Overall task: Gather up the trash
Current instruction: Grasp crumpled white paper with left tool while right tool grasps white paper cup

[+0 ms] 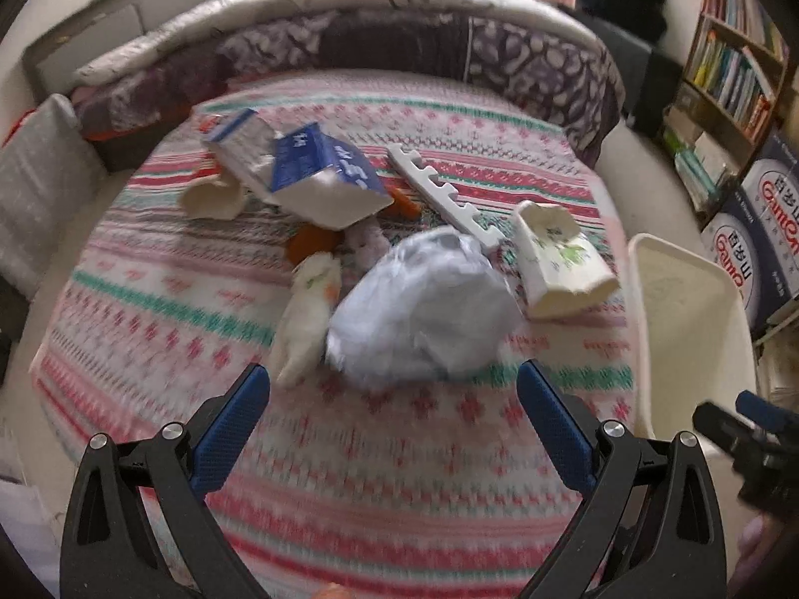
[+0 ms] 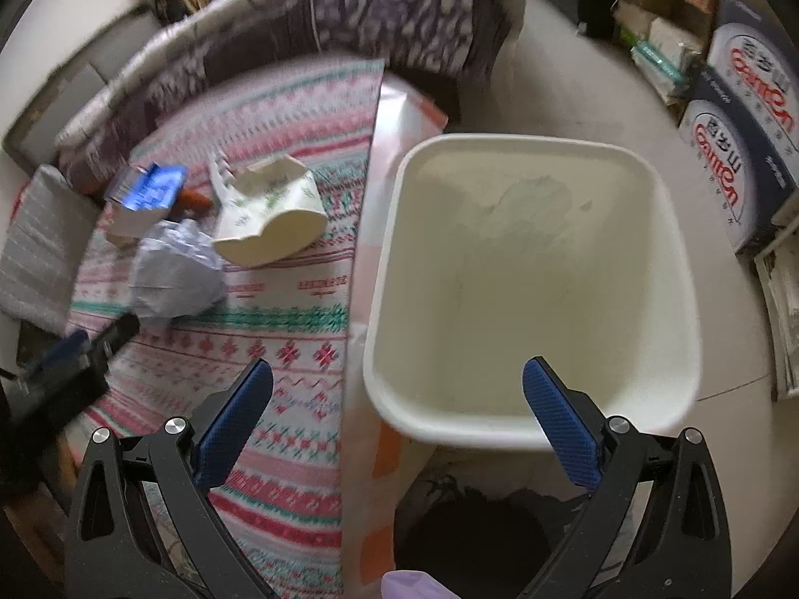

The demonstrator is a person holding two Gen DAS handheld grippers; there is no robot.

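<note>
Trash lies on the patterned bed cover (image 1: 349,449). A crumpled pale-blue plastic bag (image 1: 424,309) sits just ahead of my open, empty left gripper (image 1: 392,389); the bag also shows in the right wrist view (image 2: 175,269). Around it lie a blue-and-white carton (image 1: 319,174), a floral paper box (image 1: 559,259), a white toothed strip (image 1: 439,189), a crumpled paper cup (image 1: 214,194) and a white tissue wad (image 1: 304,319). My right gripper (image 2: 397,379) is open and empty over the near rim of the cream waste bin (image 2: 664,259).
The bin (image 1: 674,329) stands on the floor against the bed's right edge. Printed cardboard boxes (image 2: 744,115) and a bookshelf (image 1: 729,65) stand at the right. A folded purple quilt (image 1: 399,45) lines the bed's far side. A grey pillow (image 1: 35,189) lies at the left.
</note>
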